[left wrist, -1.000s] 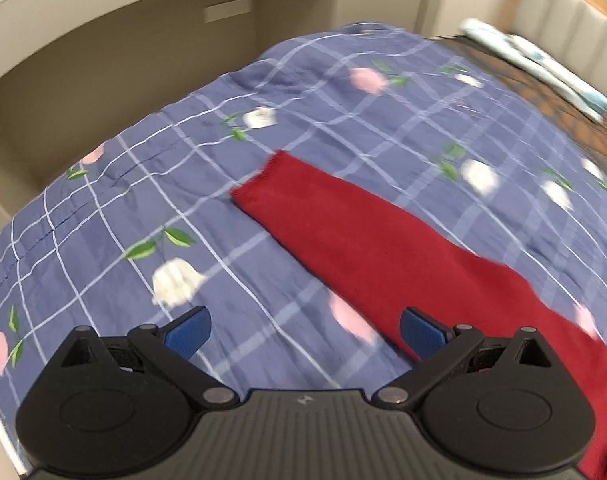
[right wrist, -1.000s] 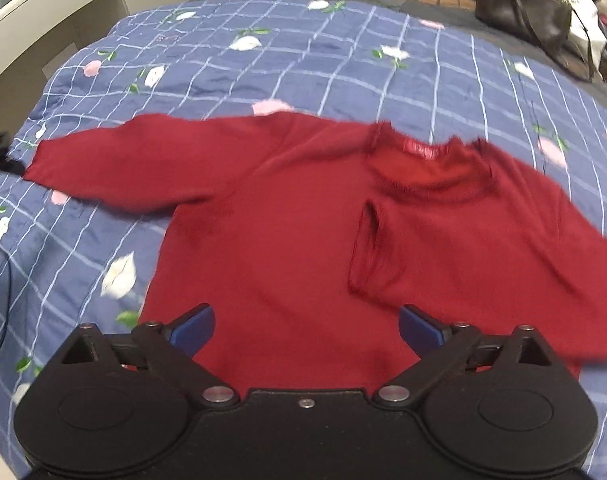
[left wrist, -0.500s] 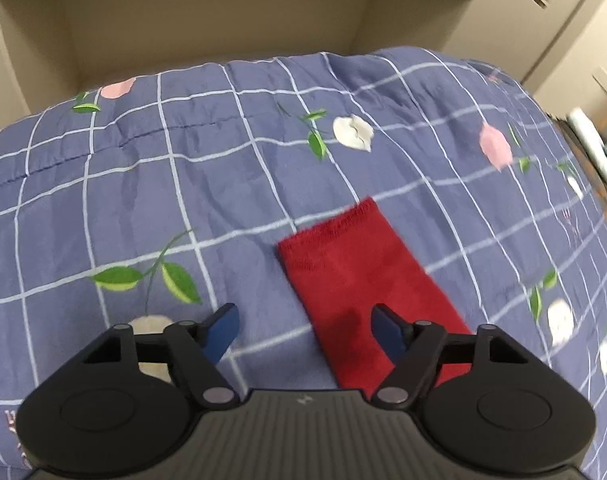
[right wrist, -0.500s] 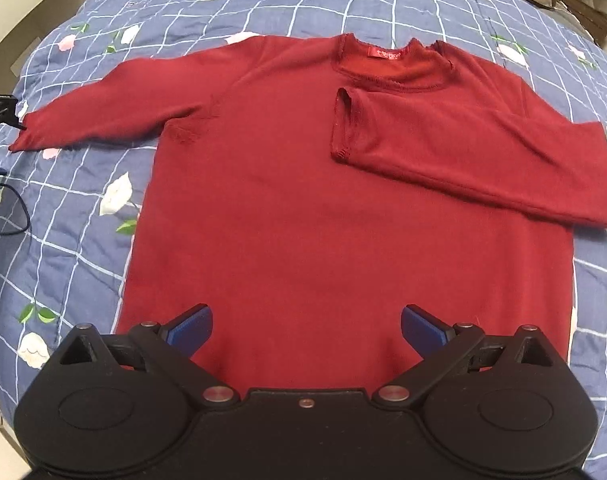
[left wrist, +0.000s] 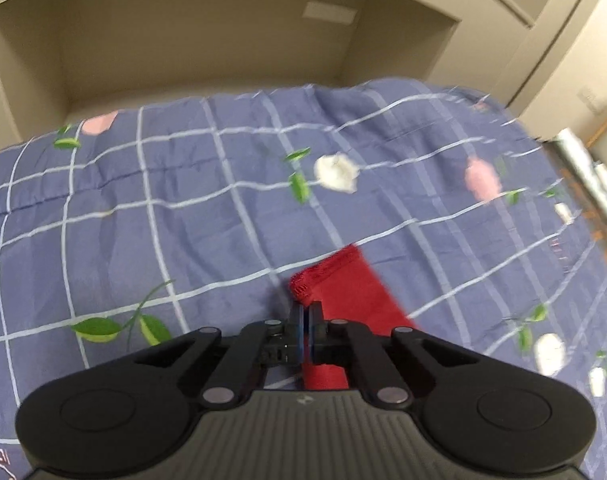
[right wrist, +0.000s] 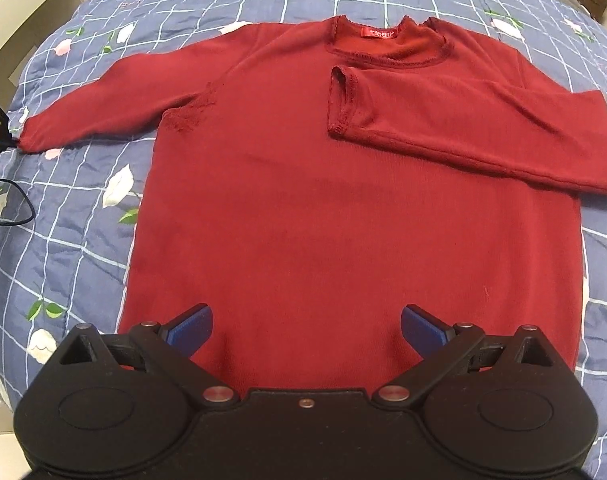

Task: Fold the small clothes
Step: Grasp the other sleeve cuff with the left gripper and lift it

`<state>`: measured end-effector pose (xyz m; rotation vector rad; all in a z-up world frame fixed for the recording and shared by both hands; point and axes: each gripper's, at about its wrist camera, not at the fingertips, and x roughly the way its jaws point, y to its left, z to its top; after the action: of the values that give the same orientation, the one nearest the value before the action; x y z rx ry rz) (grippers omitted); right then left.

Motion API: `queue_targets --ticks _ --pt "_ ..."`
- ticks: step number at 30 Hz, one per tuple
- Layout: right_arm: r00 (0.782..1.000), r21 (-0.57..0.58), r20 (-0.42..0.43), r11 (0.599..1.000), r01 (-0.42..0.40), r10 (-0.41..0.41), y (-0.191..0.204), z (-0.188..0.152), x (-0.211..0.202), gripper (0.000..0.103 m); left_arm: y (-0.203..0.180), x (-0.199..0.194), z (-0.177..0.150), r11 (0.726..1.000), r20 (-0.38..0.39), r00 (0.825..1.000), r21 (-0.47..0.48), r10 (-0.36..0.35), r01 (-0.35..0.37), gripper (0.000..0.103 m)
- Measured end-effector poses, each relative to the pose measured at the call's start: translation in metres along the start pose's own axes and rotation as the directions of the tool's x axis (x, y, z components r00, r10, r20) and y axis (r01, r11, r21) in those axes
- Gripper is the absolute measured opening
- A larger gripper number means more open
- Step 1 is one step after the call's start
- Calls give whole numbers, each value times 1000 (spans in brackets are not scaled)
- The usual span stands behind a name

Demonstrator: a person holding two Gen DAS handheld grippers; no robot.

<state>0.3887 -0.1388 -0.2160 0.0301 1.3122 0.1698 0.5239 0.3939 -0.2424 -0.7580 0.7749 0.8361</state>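
A blue checked bedspread (right wrist: 75,240) with printed flowers lies under both tongs. Spread flat on it, straight ahead of the right tongs (right wrist: 306,330), is a dark red sweater (right wrist: 343,220), hem nearest them and neckline farthest. Its sleeve on the right side of that view (right wrist: 483,128) is folded across the chest, cuff below the collar; the other sleeve (right wrist: 115,96) stretches out to the far left. The right tongs hover released over the hem, blue pads wide apart. The left tongs (left wrist: 305,322) are clenched on that outstretched sleeve's cuff (left wrist: 327,276), which sticks out just past their tips. A black cable (right wrist: 11,208) curls far left
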Motion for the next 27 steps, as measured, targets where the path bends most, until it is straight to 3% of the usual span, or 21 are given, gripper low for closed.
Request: queue_targets --ticks 4,8,13,22,27 --pt "1000 -3 4 1000 -13 13 1 2 -2 101 -15 -24 -3 994 60 997 104 -50 43 0" --pt "999 -3 24 1000 -29 29 0 7 -6 101 -41 -59 -11 970 130 987 233 -96 63 0" --pt "998 18 50 999 -44 43 -5 11 -9 101 -79 -110 -28 921 189 958 363 -218 138 0" --pt "993 78 112 995 -54 46 -33 11 -25 100 -155 -209 -97 791 169 874 527 -456 311 0" --pt "991 125 127 991 -45 29 -63 -1 -35 100 -199 -255 -162 683 94 824 616 -558 392 0"
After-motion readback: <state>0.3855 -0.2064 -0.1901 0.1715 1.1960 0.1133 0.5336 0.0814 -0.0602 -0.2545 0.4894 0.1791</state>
